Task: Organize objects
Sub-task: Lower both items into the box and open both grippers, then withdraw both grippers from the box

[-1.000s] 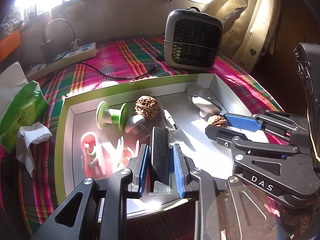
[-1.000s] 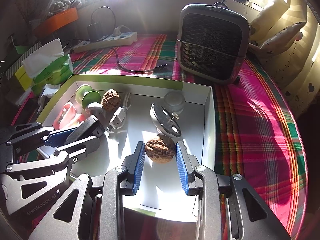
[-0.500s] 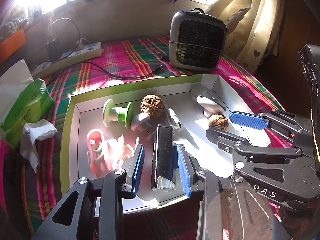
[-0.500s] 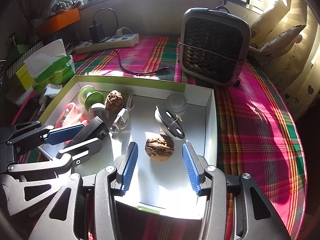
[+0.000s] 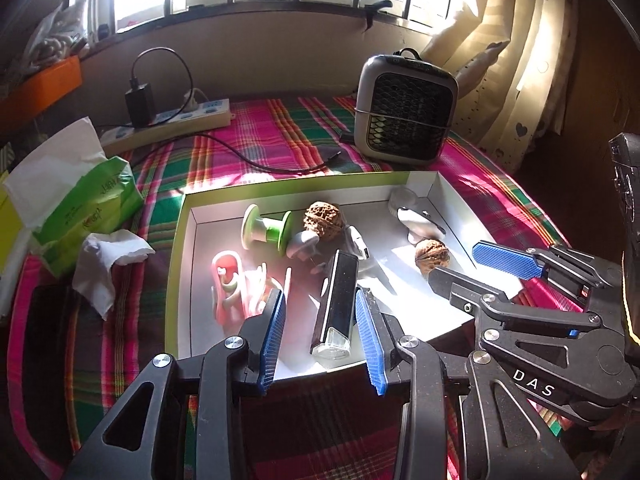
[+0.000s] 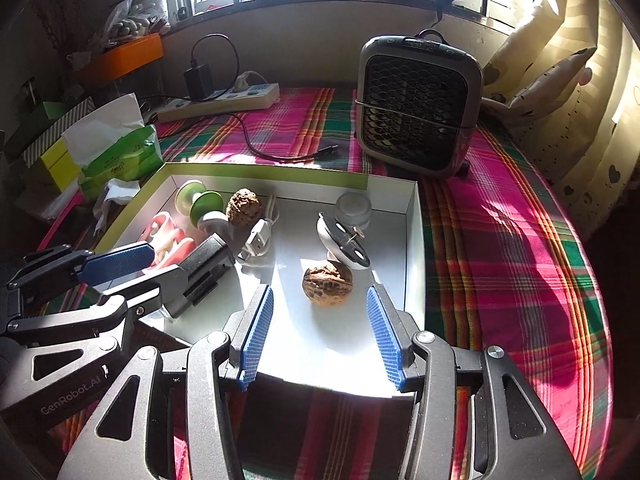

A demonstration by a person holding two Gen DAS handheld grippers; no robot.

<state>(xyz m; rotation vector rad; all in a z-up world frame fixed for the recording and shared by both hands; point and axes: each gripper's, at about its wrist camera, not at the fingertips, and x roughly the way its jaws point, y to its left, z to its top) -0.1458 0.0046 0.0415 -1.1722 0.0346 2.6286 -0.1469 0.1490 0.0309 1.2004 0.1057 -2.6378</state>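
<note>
Two risks can be flagged from here, tbh; the black rectangular bar with a clear plastic end (image 5: pixel 335 304), lying at the near edge of the shallow white cardboard tray with green rim (image 5: pixel 180 240), could be nudged out by the left gripper (image 5: pixel 320 332) since one blue pad sits just beside it; the round brown walnut (image 6: pixel 328 283) could be rolled off if clipped. Both claws have just been opening; left gripper stands half-wide around the bar, nothing gripped; right gripper (image 6: pixel 320 336) stands wider, walnut lying untouched ahead of its pads.
</note>
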